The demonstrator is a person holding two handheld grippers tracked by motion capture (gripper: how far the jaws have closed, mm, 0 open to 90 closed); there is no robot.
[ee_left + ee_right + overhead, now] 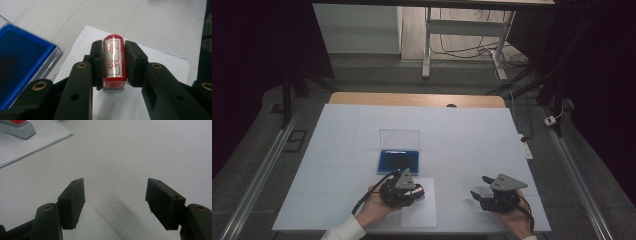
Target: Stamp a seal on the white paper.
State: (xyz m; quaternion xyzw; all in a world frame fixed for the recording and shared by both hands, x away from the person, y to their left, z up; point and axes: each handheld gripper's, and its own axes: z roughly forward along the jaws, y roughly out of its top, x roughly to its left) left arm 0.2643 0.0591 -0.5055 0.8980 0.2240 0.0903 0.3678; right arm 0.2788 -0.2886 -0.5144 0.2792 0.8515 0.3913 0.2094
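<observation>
A red stamp (114,62) with red characters on a silver label stands between the jaws of my left gripper (114,53), which is shut on its sides. Its grey base (18,128) sits on a white sheet of paper (160,60) near the table's front edge. In the high view the left gripper (416,192) is over the sheet's (419,212) upper left part. A blue ink pad (398,161) lies just behind, its clear lid (399,139) raised. My right gripper (115,195) stands open over bare table, nothing between its fingers.
A white cover (462,140) spreads over the table, with a wooden edge (417,99) at the back. In the high view the right gripper (480,187) rests at the front right, a hand's width from the sheet. Desk legs and cables (462,50) lie on the floor beyond.
</observation>
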